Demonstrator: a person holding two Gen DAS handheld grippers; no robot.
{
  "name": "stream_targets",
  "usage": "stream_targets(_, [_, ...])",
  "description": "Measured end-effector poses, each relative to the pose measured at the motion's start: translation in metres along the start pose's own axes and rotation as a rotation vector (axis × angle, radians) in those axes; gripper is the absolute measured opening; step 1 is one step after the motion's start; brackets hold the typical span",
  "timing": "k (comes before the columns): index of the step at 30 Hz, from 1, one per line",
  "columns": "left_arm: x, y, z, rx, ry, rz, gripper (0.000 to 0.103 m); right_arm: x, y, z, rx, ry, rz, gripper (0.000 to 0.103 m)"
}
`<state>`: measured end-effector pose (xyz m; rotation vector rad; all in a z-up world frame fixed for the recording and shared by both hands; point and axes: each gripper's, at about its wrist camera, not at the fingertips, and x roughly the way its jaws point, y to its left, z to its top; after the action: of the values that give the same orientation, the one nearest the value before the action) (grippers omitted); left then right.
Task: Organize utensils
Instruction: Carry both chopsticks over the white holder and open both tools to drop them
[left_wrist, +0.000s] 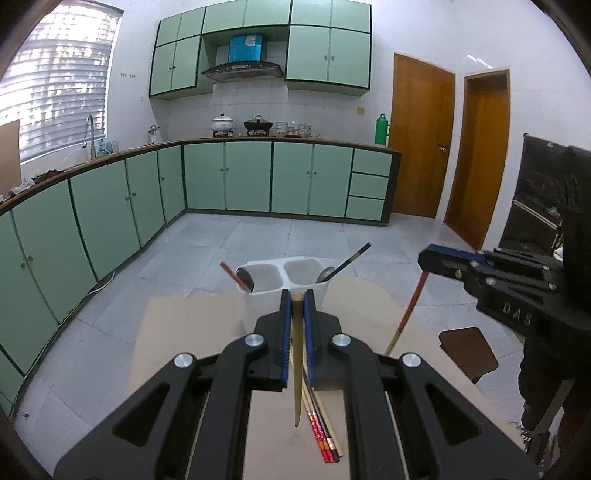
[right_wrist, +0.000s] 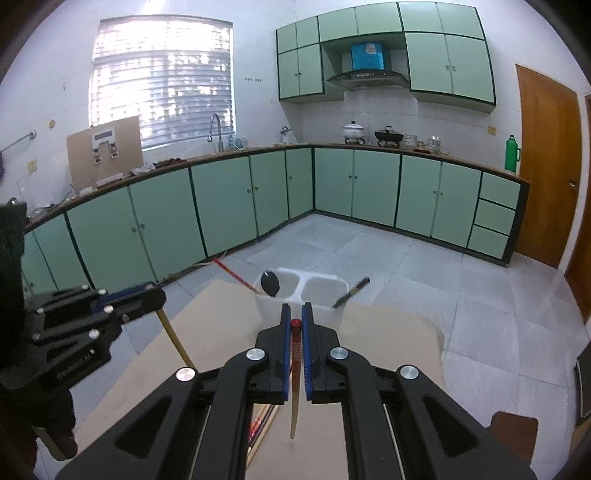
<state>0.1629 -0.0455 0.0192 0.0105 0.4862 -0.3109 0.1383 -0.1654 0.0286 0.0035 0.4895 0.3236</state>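
Observation:
A white two-compartment utensil holder stands at the far edge of the tan table. It holds a red chopstick and a spoon on the left, and a dark chopstick with a spoon on the right. My left gripper is shut on a plain wooden chopstick, just short of the holder. My right gripper is shut on a red-topped chopstick; it shows in the left wrist view to the right of the holder. Several loose chopsticks lie on the table under the left gripper.
The tan table ends just beyond the holder; grey tiled floor lies past it. A brown chair seat is at the right of the table. Green cabinets and wooden doors line the room.

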Motion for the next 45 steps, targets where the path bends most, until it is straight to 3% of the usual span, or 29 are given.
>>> stream_targets(12, [0.012,-0.001,0.071,0.028,-0.147,0.007,0.006,0.001,-0.008,0.077,-0.014,-0.128,-0.013,0.006])
stream_targets(20, [0.038,0.004,0.121,0.02,-0.253,0.053,0.006,0.026,-0.021,0.127,0.009,-0.202,-0.053,0.006])
stream_targets(25, [0.066,0.004,0.131,0.031,-0.279,0.094,0.006,0.054,-0.029,0.137,0.029,-0.206,-0.077,0.006])
stream_targets(33, [0.127,0.016,0.113,0.001,-0.19,0.11,0.006,0.11,-0.032,0.116,0.051,-0.121,-0.111,0.006])
stream_targets(41, [0.156,0.027,0.086,-0.006,-0.069,0.1,0.008,0.143,-0.04,0.091,0.083,-0.007,-0.103,0.006])
stream_targets(43, [0.155,0.029,0.082,-0.002,-0.058,0.098,0.008,0.142,-0.044,0.086,0.089,0.003,-0.102,0.01])
stream_targets(45, [0.149,0.031,0.08,0.001,-0.067,0.1,0.012,0.14,-0.048,0.085,0.085,-0.002,-0.124,0.023])
